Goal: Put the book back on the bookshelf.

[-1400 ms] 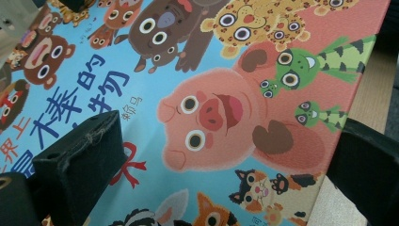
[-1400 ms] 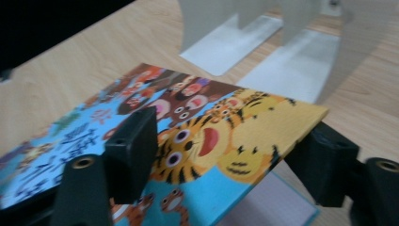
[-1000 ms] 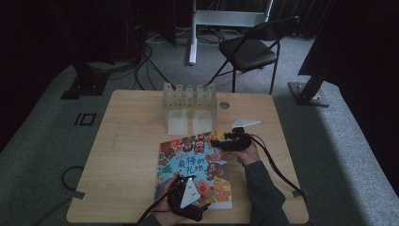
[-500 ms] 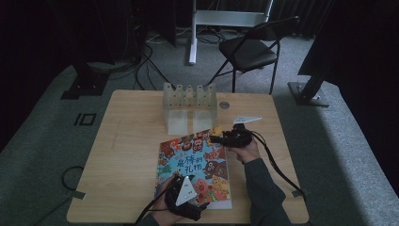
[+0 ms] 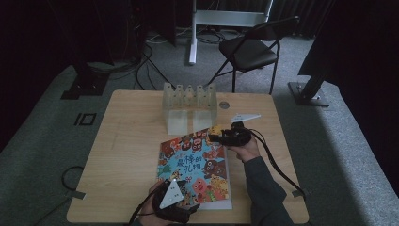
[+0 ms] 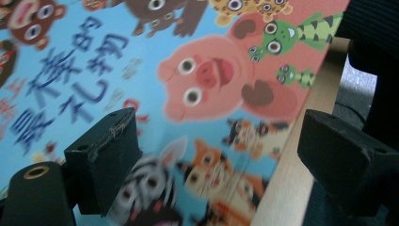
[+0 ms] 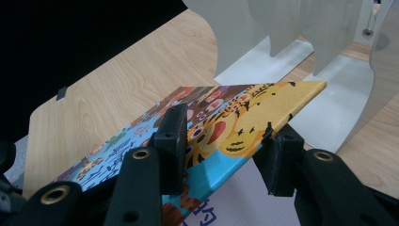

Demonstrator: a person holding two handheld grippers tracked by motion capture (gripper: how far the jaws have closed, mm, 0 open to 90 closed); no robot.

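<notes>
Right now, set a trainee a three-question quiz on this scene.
1. True or false: the right gripper is shut on the far corner of the book.
2. What stands on the table beyond the book? A) a clear rack B) a kettle C) a laptop
3. The left gripper hovers over the book's cover with its jaws ____.

Key: 1. True; the pads press the cover's two faces and the corner is lifted off the page below. 2. A, the rack. 3. Open; nothing is between them.
</notes>
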